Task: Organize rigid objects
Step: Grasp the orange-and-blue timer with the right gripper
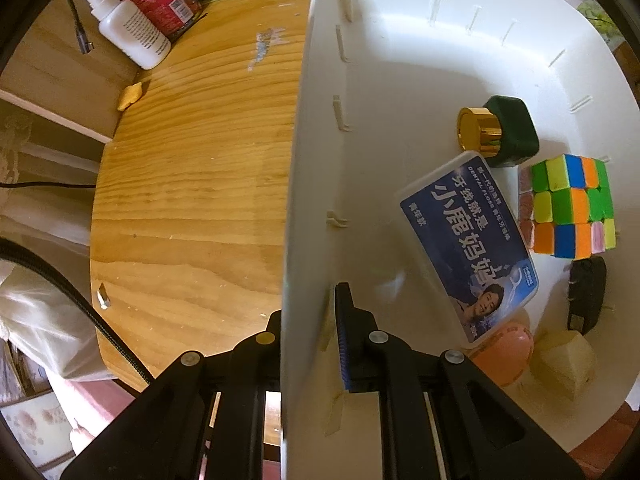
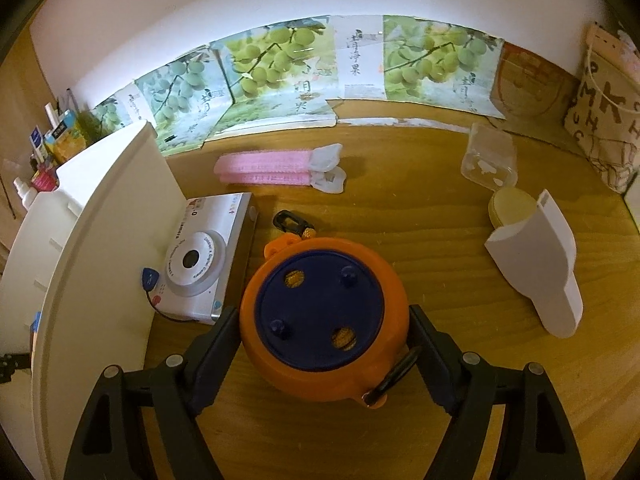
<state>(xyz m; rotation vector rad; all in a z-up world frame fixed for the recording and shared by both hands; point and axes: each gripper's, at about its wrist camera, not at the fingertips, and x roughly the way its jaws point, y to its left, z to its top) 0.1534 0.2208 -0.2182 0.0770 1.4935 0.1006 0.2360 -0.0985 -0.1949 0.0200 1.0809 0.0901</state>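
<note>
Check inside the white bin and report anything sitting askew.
The blue dental floss box in the white bin lies tilted, propped over a pink ball rather than flat. The Rubik's cube and the gold-capped green bottle look settled.

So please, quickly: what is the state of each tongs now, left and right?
Left tongs: shut on the wall of the white bin.
Right tongs: around the orange reel; grip cannot be told.

Black two-finger tools, silver screws
Left tool (image 1: 310, 344) has blue ribbed pads; right tool (image 2: 324, 344) dark ones; braided black cable lower left.
</note>
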